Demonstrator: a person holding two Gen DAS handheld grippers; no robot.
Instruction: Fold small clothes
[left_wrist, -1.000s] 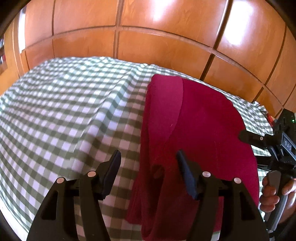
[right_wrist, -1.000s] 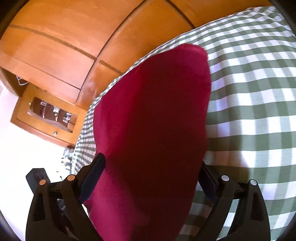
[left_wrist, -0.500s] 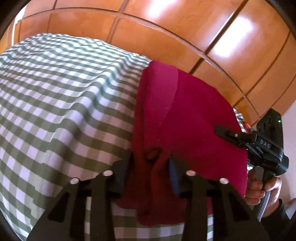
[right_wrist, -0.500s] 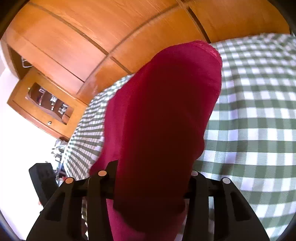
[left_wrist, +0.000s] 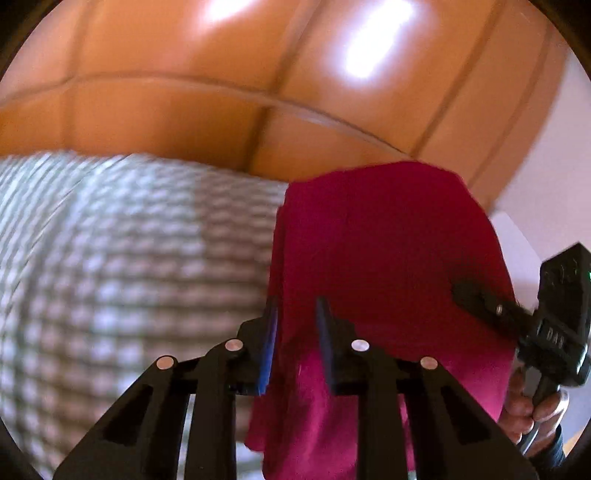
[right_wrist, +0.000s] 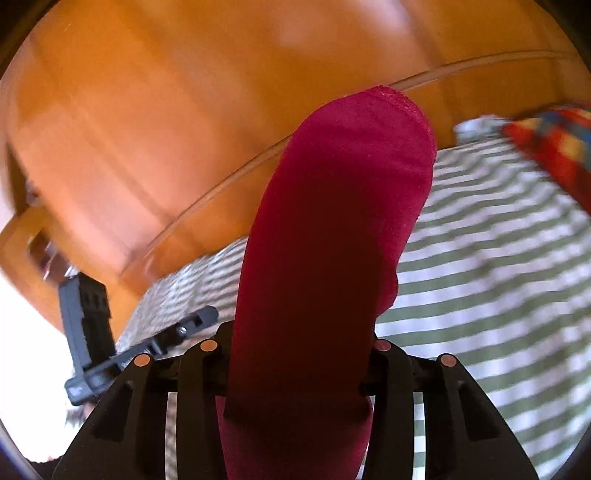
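Note:
A dark red garment (left_wrist: 388, 251) is held up off the green-and-white checked cloth (left_wrist: 129, 258). My left gripper (left_wrist: 295, 314) is shut on the garment's near left edge, fabric bunched between its blue-padded fingers. My right gripper (left_wrist: 480, 295) shows at the right of the left wrist view, on the garment's right edge. In the right wrist view the garment (right_wrist: 340, 240) fills the middle and drapes over my right gripper (right_wrist: 299, 332), which is shut on it. The left gripper (right_wrist: 199, 317) shows at lower left there.
Orange wooden panelled doors (left_wrist: 221, 92) stand behind the checked surface (right_wrist: 498, 277). A red, blue and yellow patterned item (right_wrist: 554, 144) lies at the far right in the right wrist view. A hand (left_wrist: 532, 406) grips the right gripper's handle.
Both grippers have closed on the red garment's near edge and lifted it off the checked cloth. The views have tilted up toward the wooden doors and are blurred by motion.

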